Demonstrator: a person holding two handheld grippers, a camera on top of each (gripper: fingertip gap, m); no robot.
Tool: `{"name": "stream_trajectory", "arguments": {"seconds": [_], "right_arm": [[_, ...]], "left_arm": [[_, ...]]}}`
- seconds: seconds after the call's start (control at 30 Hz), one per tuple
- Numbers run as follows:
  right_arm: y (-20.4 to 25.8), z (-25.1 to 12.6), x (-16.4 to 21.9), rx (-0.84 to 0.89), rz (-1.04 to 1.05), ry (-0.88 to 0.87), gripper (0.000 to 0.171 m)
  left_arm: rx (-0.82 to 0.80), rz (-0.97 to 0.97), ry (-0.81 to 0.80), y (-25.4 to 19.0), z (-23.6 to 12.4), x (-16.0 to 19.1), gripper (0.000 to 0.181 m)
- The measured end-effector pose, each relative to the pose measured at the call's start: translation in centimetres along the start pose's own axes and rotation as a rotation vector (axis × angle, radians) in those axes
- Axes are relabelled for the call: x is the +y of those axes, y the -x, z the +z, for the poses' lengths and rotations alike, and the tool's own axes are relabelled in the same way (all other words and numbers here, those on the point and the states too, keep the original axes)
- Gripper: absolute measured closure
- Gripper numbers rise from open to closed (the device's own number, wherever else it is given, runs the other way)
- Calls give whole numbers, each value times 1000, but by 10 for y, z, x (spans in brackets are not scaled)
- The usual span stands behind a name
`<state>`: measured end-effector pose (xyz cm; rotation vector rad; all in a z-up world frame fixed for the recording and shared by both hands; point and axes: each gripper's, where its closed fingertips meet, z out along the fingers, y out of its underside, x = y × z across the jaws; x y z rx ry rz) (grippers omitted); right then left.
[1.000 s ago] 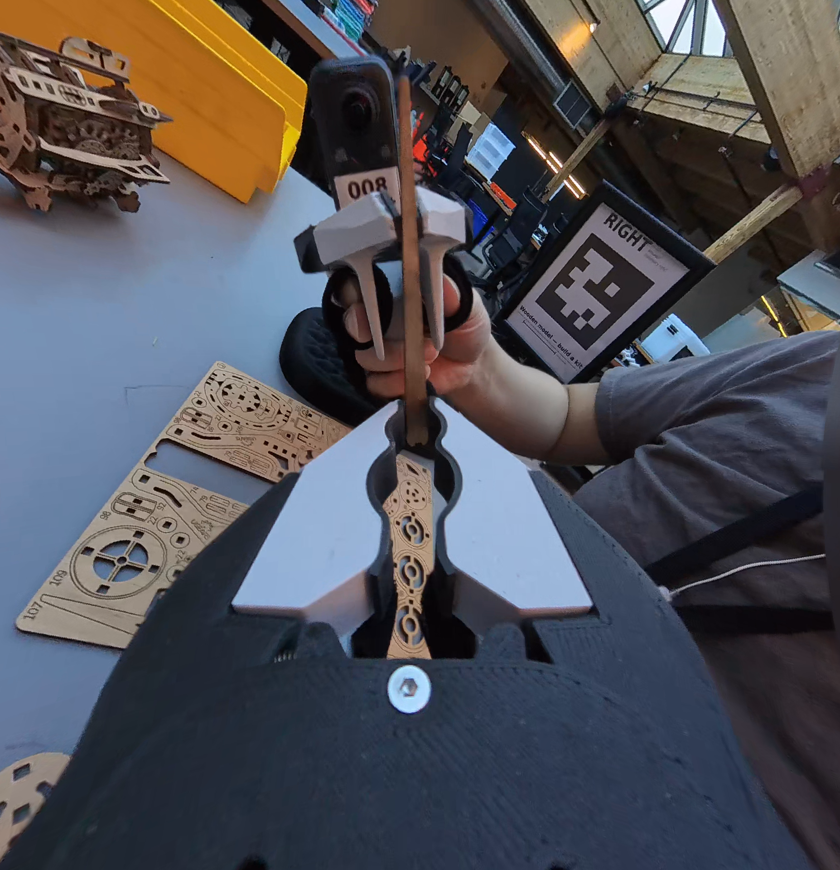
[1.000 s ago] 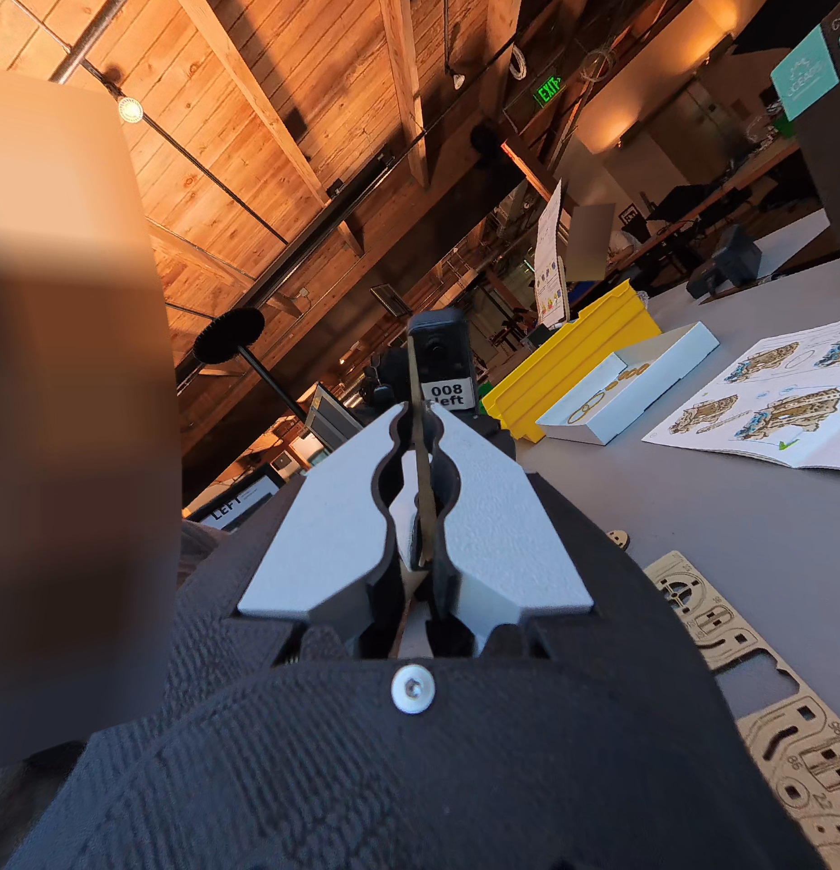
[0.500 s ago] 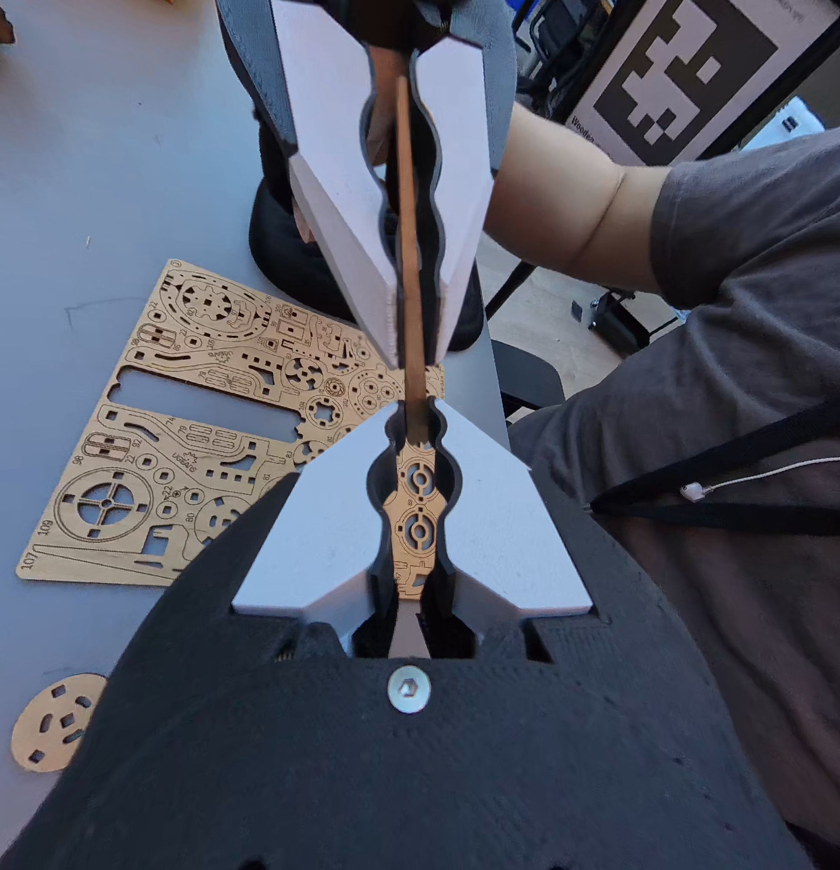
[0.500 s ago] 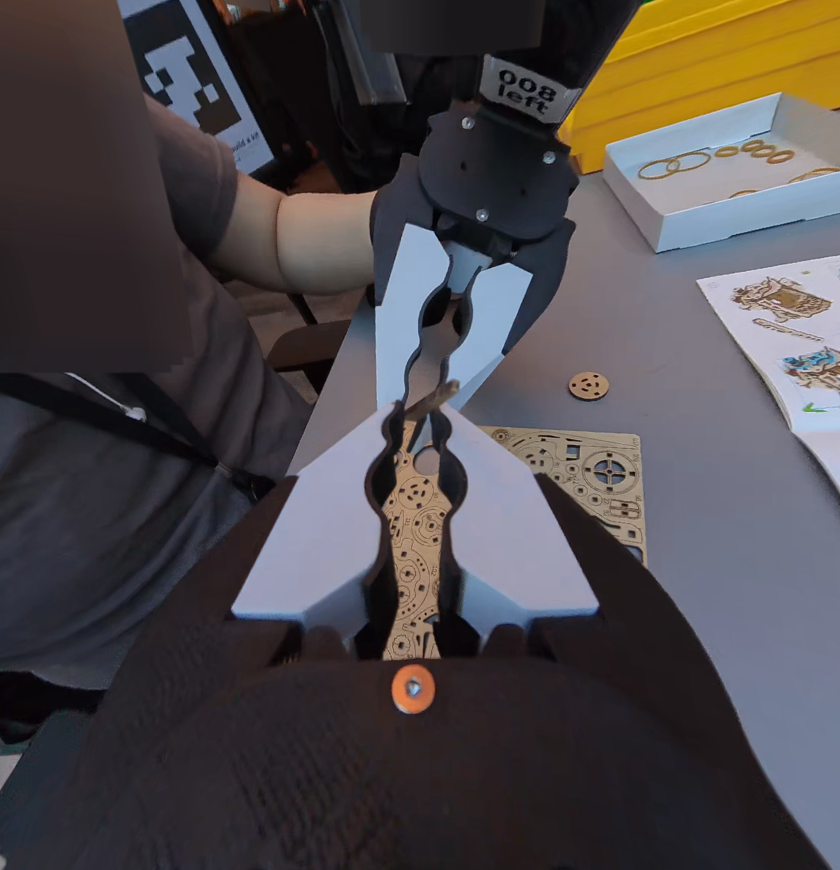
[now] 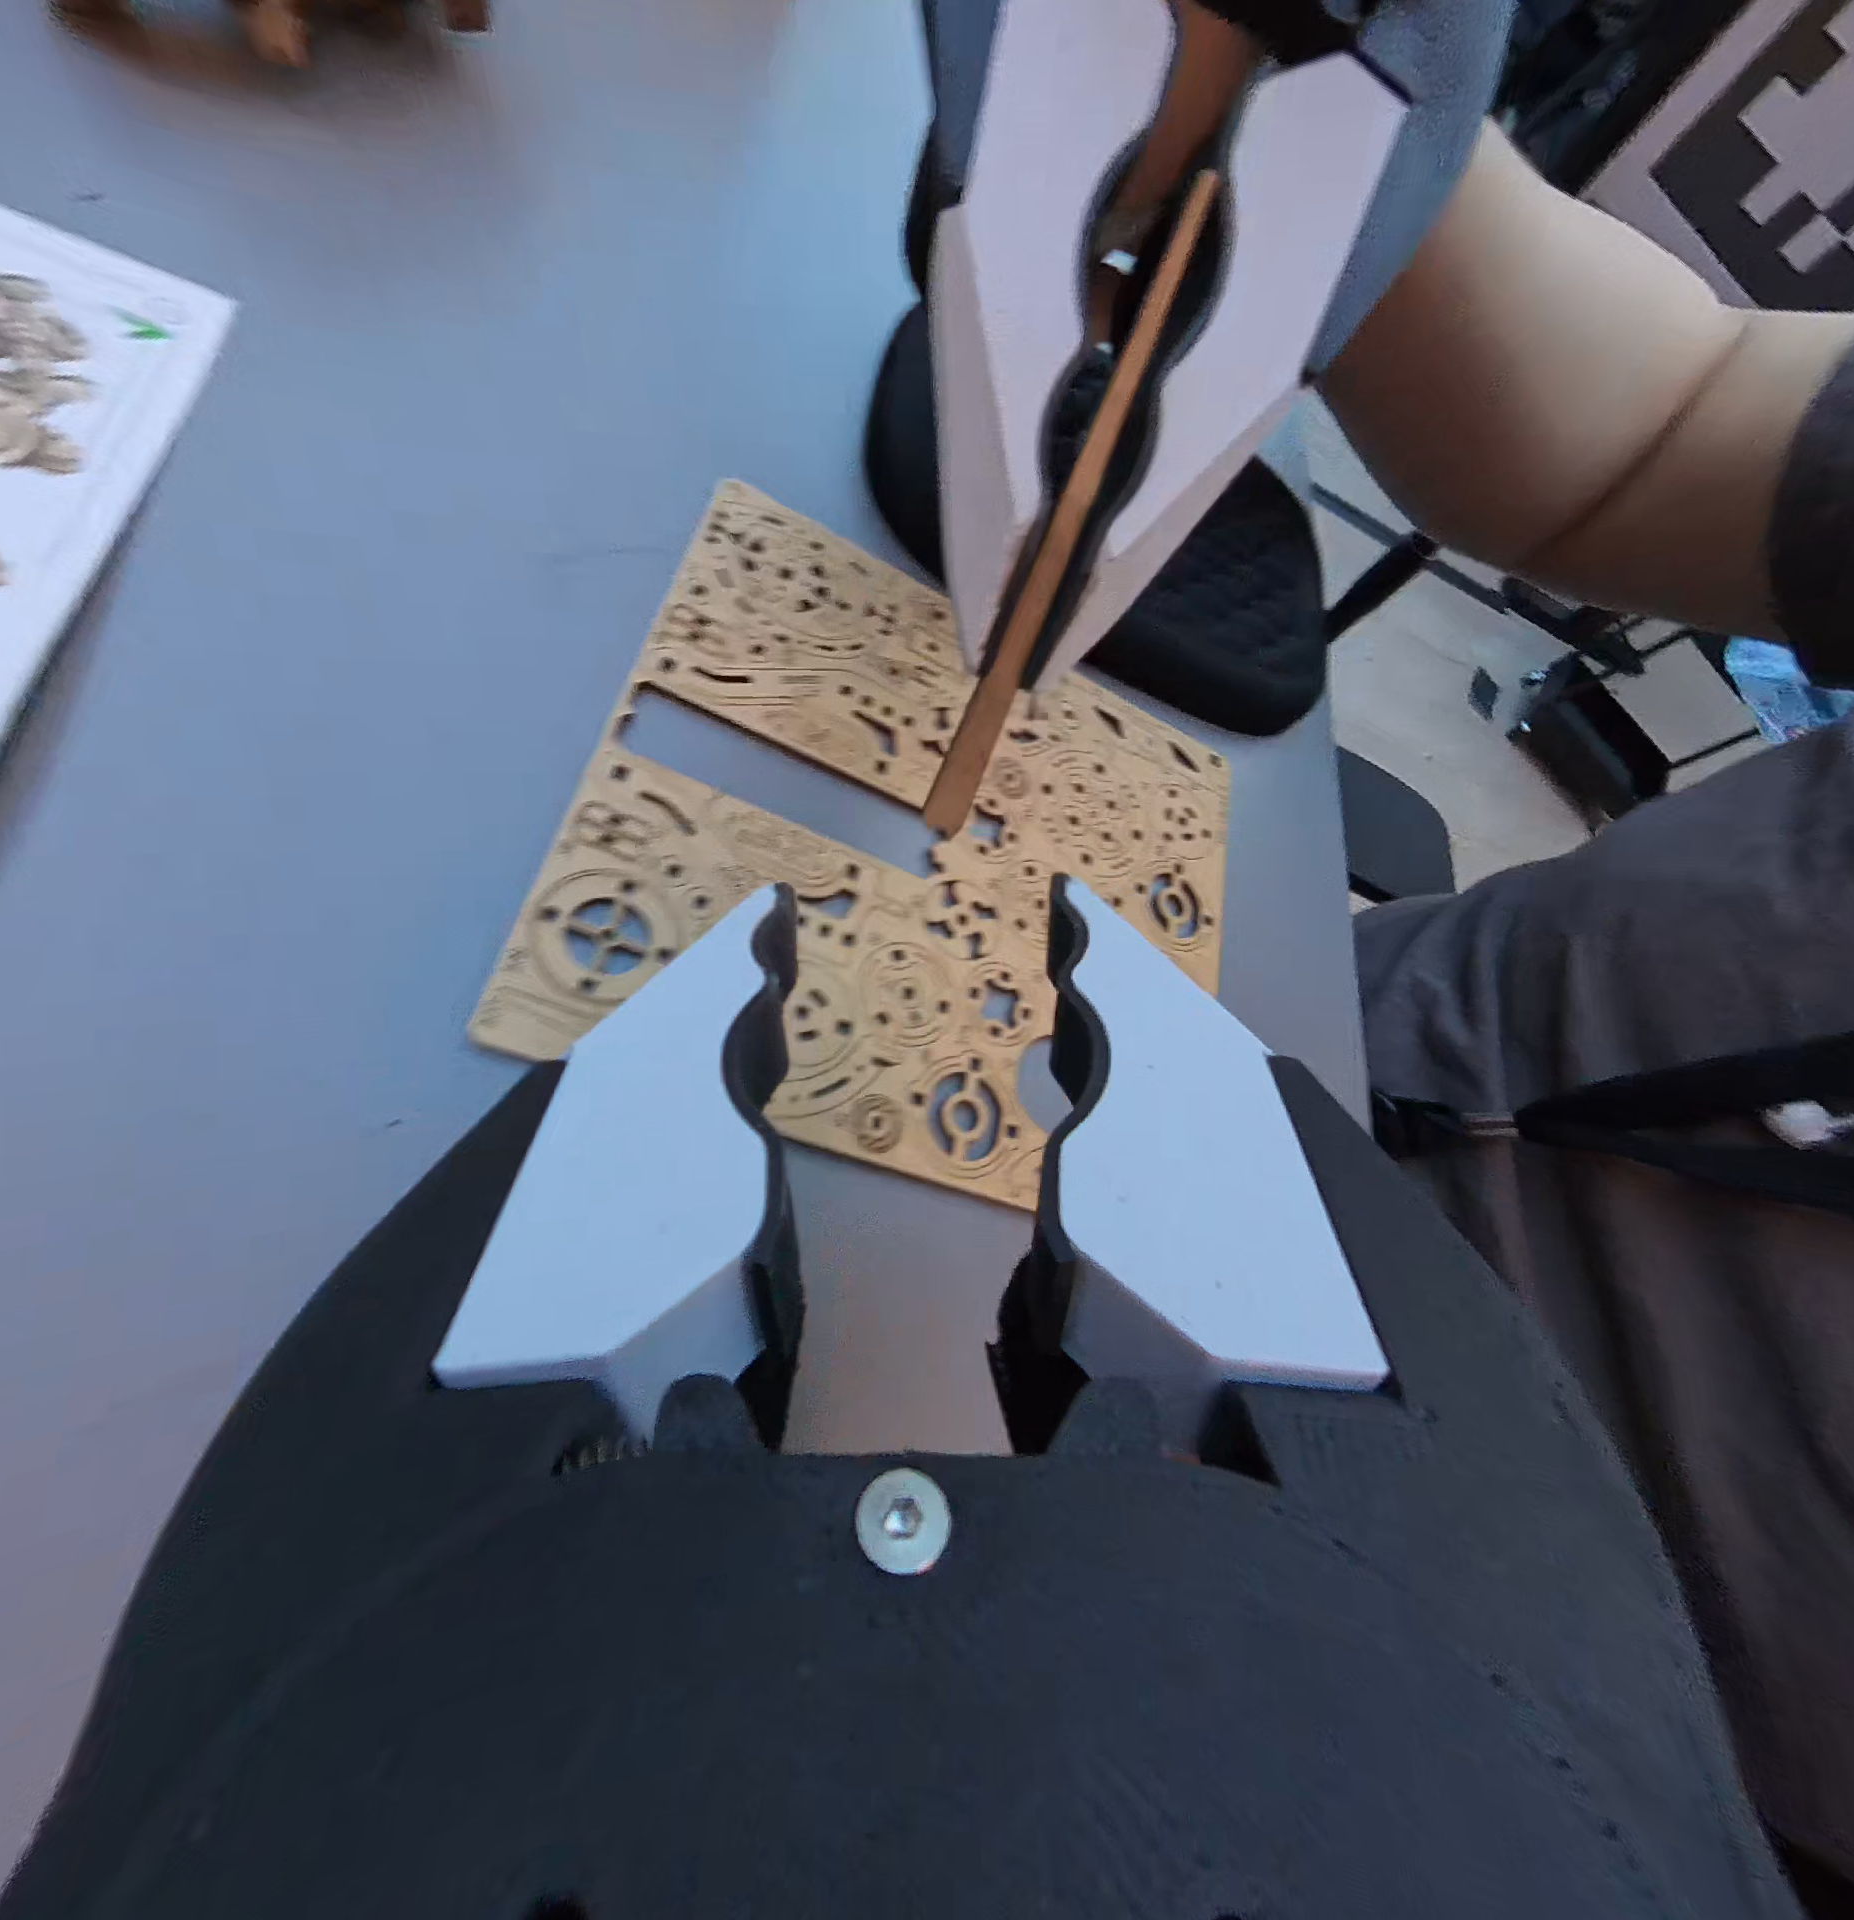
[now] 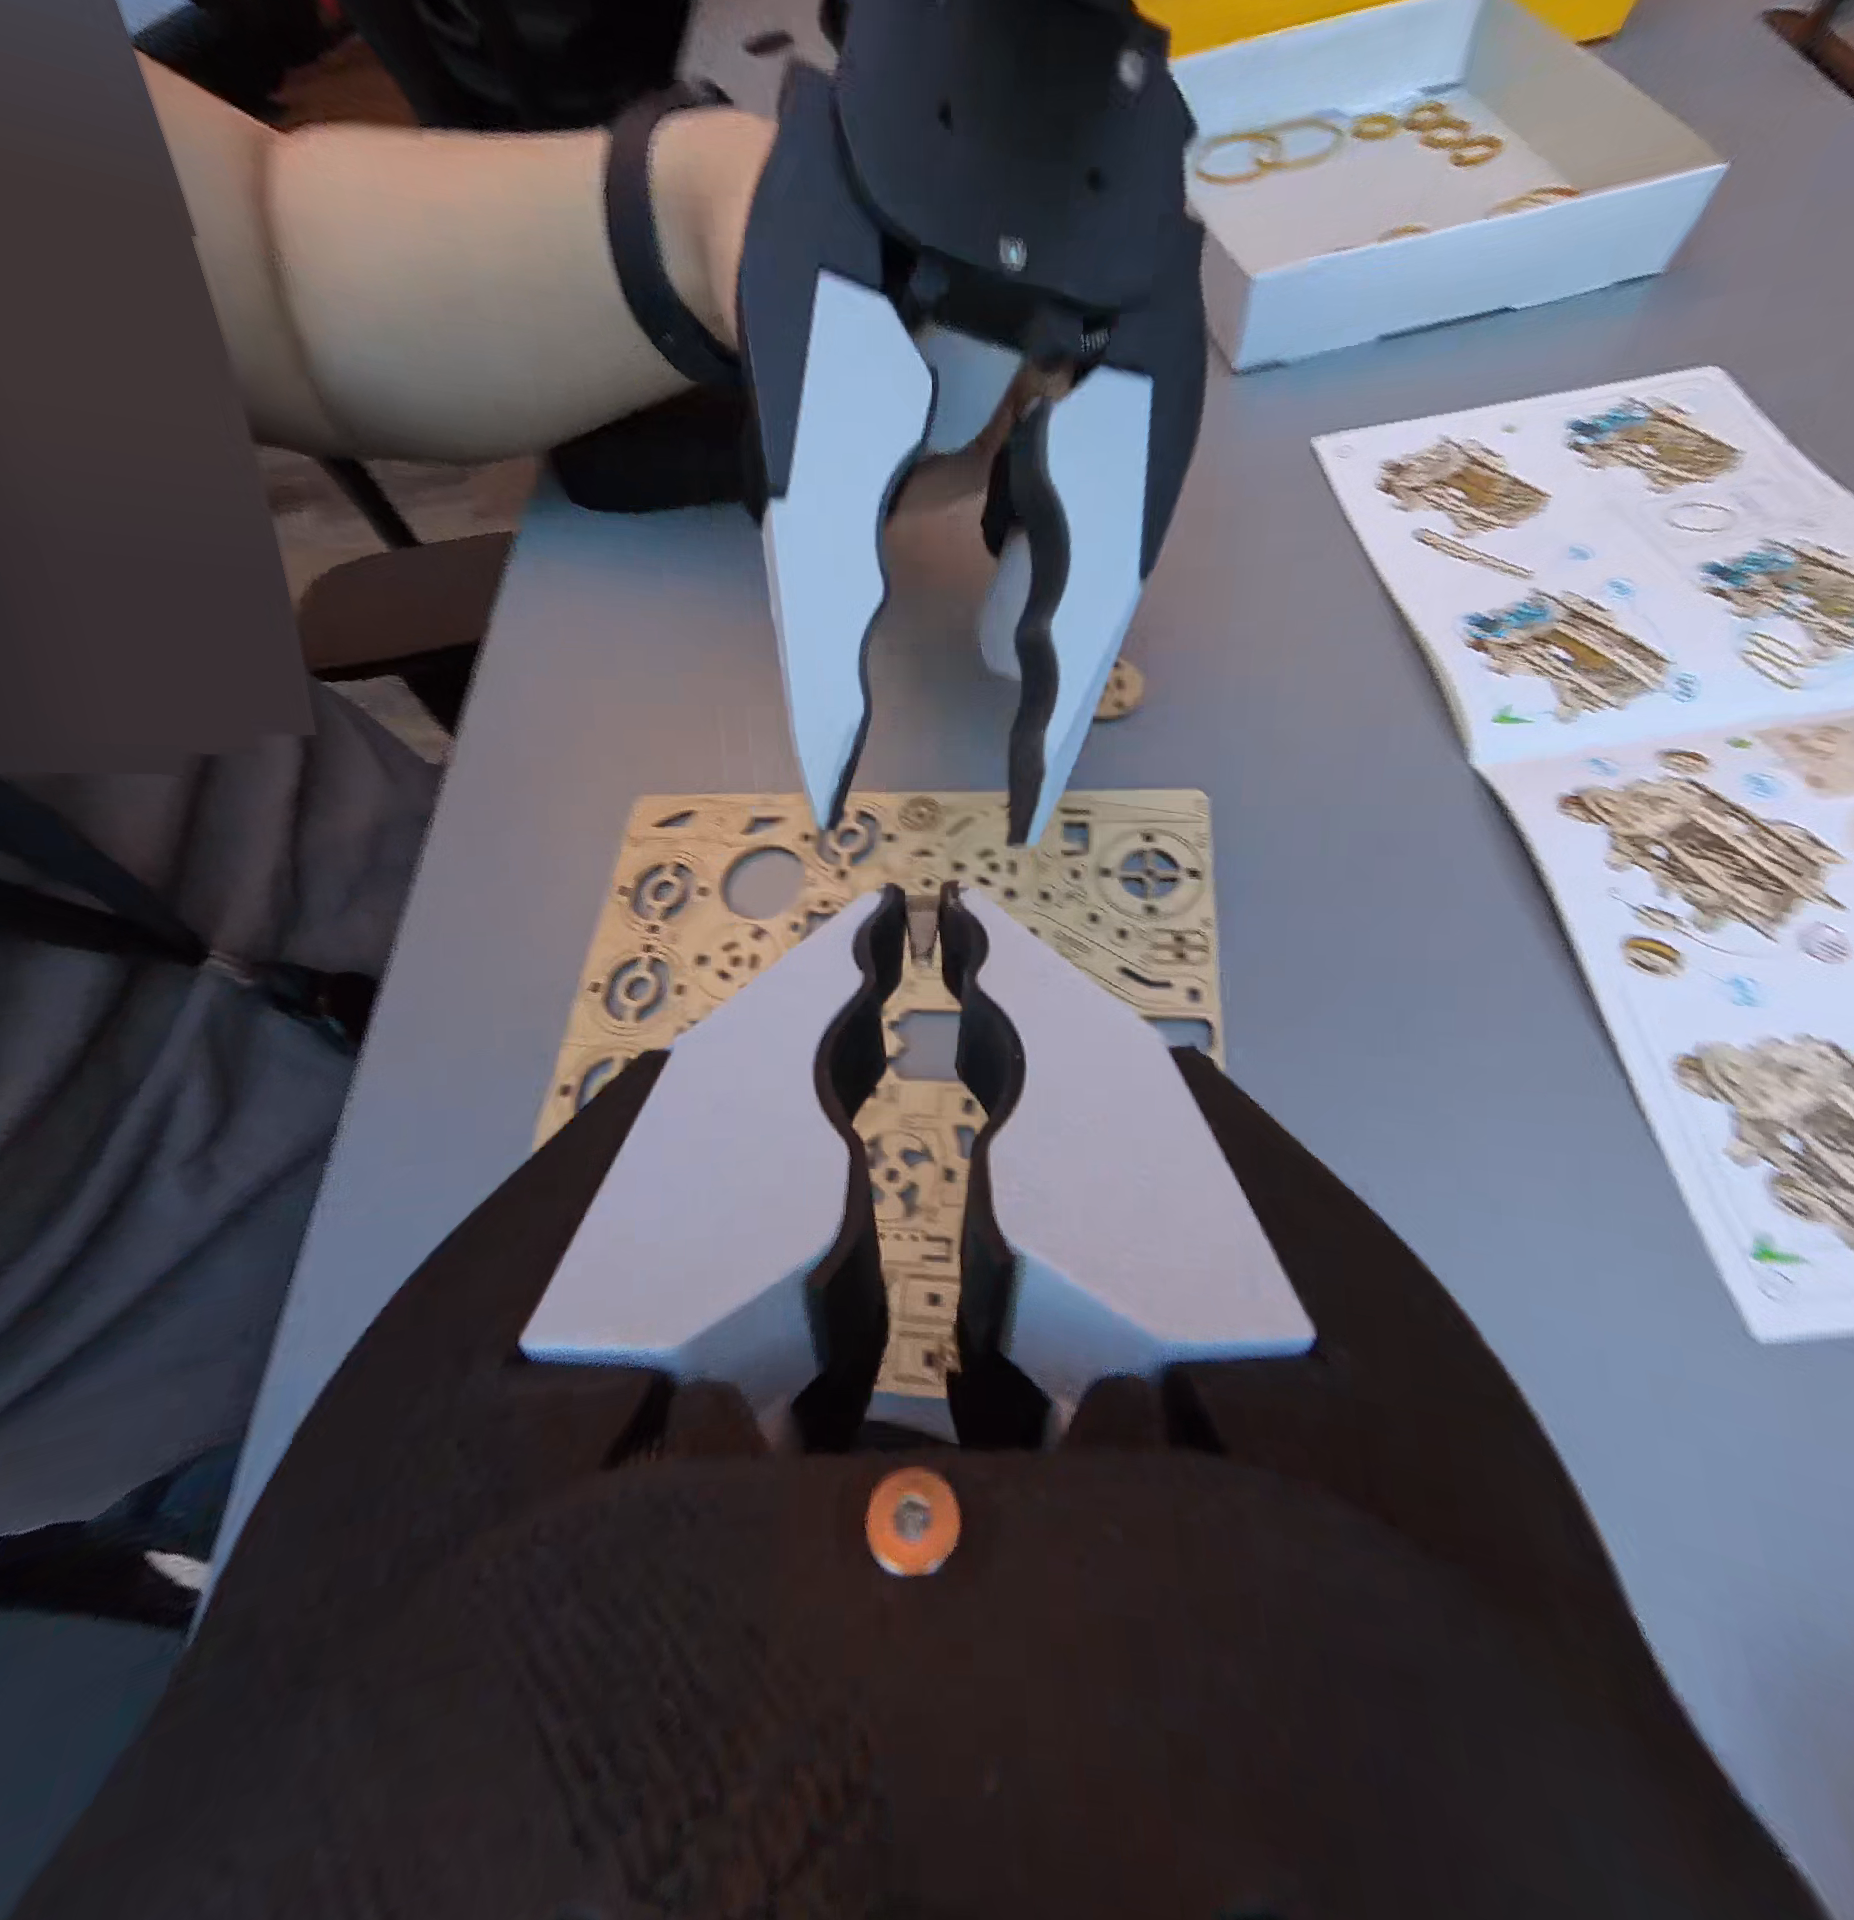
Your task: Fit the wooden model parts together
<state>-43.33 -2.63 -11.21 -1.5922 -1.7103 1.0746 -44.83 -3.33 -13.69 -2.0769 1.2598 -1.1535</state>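
A thin wooden strip (image 5: 1068,520), seen edge on, is clamped in my right gripper (image 5: 1022,665) and points down at the laser-cut wooden parts sheet (image 5: 902,997) lying on the grey table (image 5: 383,727). In the right wrist view my right gripper (image 6: 921,902) is shut on the strip's end (image 6: 921,930) above the sheet (image 6: 694,935). My left gripper (image 5: 918,899) is open and empty, just short of the strip's lower tip. It faces the right gripper tip to tip in the right wrist view (image 6: 928,826).
An open instruction booklet (image 6: 1629,831) lies to the right of the sheet. A white box (image 6: 1422,260) with wooden rings stands beyond it. A small round wooden disc (image 6: 1122,691) lies behind the left gripper. The person sits at the table edge (image 6: 466,727). Less than 4 cm separates the two grippers' tips.
My left gripper has opened and let go of the strip. Both grippers have tipped down over the sheet. The strip stays in the right gripper.
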Motion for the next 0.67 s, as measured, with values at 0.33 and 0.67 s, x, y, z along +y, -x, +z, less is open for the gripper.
{"name": "stream_trajectory", "arguments": {"seconds": [0.33, 0.67], "right_arm": [[-34, 10, 31, 188, 10, 32, 166], [-33, 2, 44, 229, 10, 85, 166]], "left_arm": [[-96, -245, 65, 69, -22, 1, 133], [-44, -659, -196, 11, -34, 26, 130]]}}
